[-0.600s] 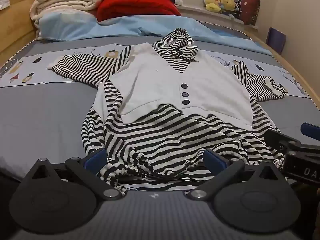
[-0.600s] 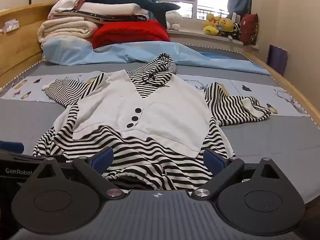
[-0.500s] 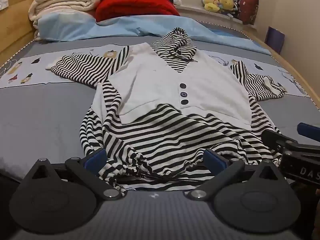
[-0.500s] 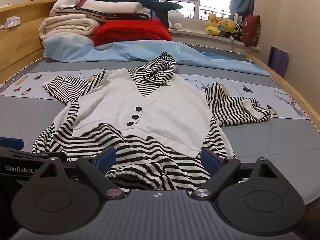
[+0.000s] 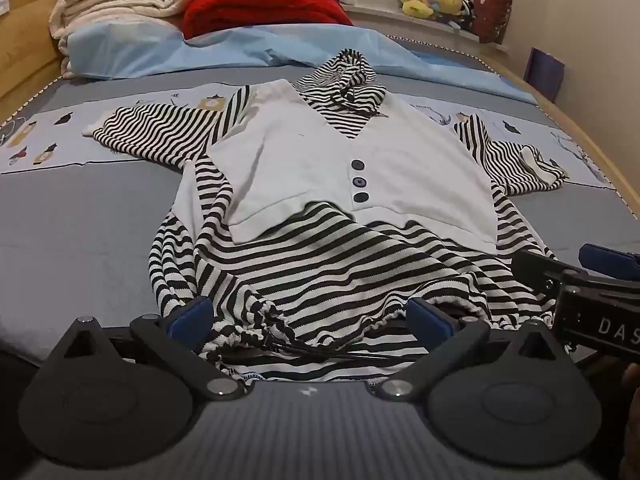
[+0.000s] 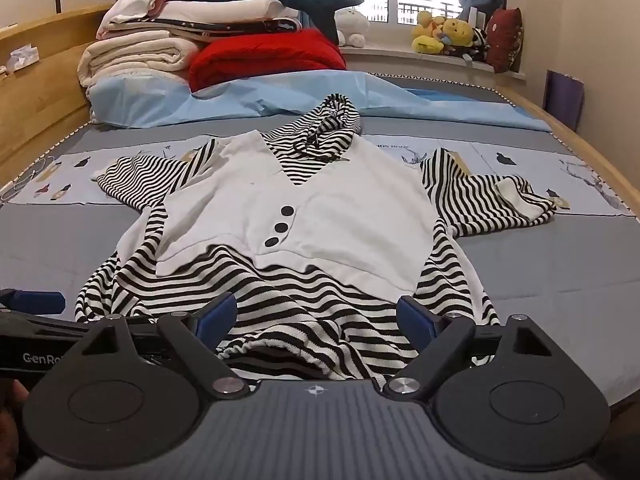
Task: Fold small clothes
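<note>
— Where did the striped hoodie (image 5: 332, 248) lie?
— Spread front-up mid-bed (image 5: 80, 216), hood toward the headboard end, gathered hem at the near edge.
— And the fingers?
— The left gripper (image 5: 310, 316) and right gripper (image 6: 316, 318) both gaped wide astride that hem, clamping nothing, side by side, equally near.

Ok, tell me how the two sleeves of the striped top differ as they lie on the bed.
The left sleeve lies spread flat, pointing straight out; the right sleeve is rumpled and bent. The right sleeve's white cuff is turned up in plain sight; the left sleeve shows only a thin white edge at its end. Both are black-and-white striped and rest on the printed band of the bed cover.
</note>
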Demonstrator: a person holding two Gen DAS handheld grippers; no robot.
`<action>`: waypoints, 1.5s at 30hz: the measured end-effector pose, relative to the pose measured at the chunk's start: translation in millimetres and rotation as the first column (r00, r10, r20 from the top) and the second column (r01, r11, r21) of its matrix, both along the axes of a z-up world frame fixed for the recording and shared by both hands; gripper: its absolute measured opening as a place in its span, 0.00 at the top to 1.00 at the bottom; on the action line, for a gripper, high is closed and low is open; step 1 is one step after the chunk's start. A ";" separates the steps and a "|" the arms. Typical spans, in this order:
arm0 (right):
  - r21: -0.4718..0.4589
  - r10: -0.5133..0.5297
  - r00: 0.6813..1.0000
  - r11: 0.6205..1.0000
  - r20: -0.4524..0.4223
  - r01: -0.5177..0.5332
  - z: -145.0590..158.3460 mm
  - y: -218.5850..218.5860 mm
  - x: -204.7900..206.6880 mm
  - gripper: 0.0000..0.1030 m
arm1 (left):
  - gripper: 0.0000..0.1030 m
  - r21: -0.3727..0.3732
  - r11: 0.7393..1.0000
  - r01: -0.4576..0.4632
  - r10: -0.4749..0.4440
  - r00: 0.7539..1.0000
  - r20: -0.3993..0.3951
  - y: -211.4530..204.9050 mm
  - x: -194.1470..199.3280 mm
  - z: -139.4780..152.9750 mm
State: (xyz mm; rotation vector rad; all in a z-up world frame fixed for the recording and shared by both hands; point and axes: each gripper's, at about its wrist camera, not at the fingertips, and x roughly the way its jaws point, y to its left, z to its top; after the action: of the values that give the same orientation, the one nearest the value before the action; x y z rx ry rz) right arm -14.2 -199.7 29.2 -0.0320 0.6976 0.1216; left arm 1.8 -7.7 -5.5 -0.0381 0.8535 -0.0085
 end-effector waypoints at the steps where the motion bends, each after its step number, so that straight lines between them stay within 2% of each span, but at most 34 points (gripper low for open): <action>1: -0.001 -0.002 1.000 1.000 0.002 0.002 0.2 -0.2 -0.5 0.17 | 0.01 0.000 1.000 0.000 0.000 1.000 -0.003 -0.4 0.3 -0.5; 45: 0.020 -0.009 0.999 1.000 -0.042 0.010 -4.1 -0.2 2.9 0.17 | 0.01 -0.008 1.000 -0.004 0.004 1.000 -0.024 0.3 1.5 -3.7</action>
State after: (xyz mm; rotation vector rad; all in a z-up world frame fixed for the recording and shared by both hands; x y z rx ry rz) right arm -11.3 -200.0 25.0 -0.0069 0.7387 0.1208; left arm 3.4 -7.5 -9.2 -0.0474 0.8775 -0.0079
